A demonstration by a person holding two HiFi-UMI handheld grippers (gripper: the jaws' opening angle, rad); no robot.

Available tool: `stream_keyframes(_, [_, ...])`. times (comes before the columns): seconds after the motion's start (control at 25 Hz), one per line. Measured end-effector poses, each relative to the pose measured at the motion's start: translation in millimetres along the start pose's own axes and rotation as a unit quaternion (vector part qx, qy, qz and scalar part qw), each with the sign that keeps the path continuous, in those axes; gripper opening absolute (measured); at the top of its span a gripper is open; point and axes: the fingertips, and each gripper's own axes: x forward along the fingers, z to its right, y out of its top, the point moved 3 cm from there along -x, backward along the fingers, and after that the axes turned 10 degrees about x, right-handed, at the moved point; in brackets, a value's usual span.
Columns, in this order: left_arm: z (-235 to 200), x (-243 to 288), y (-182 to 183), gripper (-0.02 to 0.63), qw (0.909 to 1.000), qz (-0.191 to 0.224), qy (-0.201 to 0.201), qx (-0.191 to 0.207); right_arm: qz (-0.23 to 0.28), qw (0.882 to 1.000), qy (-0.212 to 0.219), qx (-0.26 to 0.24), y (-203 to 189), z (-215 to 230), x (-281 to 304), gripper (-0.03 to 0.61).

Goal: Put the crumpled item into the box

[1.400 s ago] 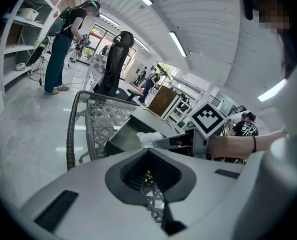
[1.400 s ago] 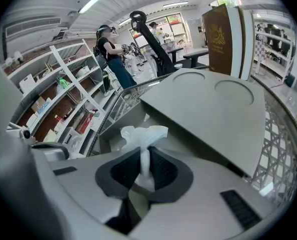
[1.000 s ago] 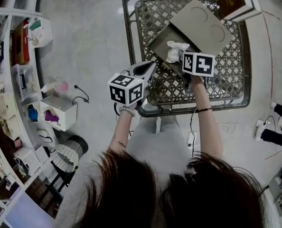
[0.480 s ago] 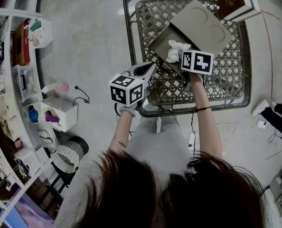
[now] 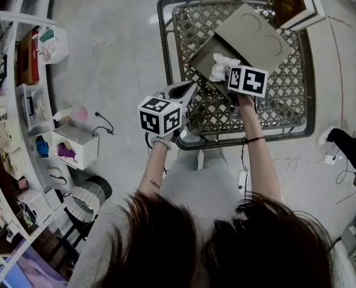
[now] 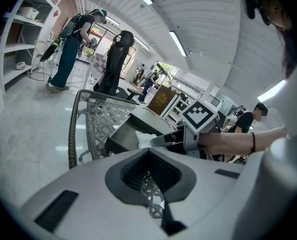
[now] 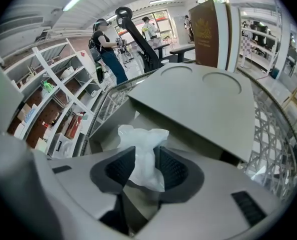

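Between the opening jaws of the right claw (image 7: 143,173) stands the crumpled white wad (image 7: 140,146). Its top pokes out ahead of the pads, over the open grey cardboard box (image 5: 205,56), and the box's raised lid (image 7: 198,101) lies just beyond. Left of that claw, the left claw (image 6: 151,179) hovers with its jaws drawn together and empty, above the rim of the grey metal lattice table (image 5: 289,104).
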Motion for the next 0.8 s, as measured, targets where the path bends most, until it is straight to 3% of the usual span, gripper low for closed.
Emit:
stream_keyframes(0.16, [1.8,-5.7,2.5,0.017,1.0,0.004,0.001,0.003,0.013,1.0,0.006,0.006,1.7,-1.8,-11.3,0.152])
stream_keyframes(0.36, [4.8,-13.0,9.4,0.017,0.9999,0.013,0.003,0.004,0.022,1.0,0.014,-0.014,2.7,-7.0,-26.3,0.083])
stream_keyframes(0.8, [19.6,-24.6,25.5,0.017,0.9993,0.033,0.002,0.016,0.041,0.997,0.049,-0.054,-1.9,-17.2,-62.6,0.026])
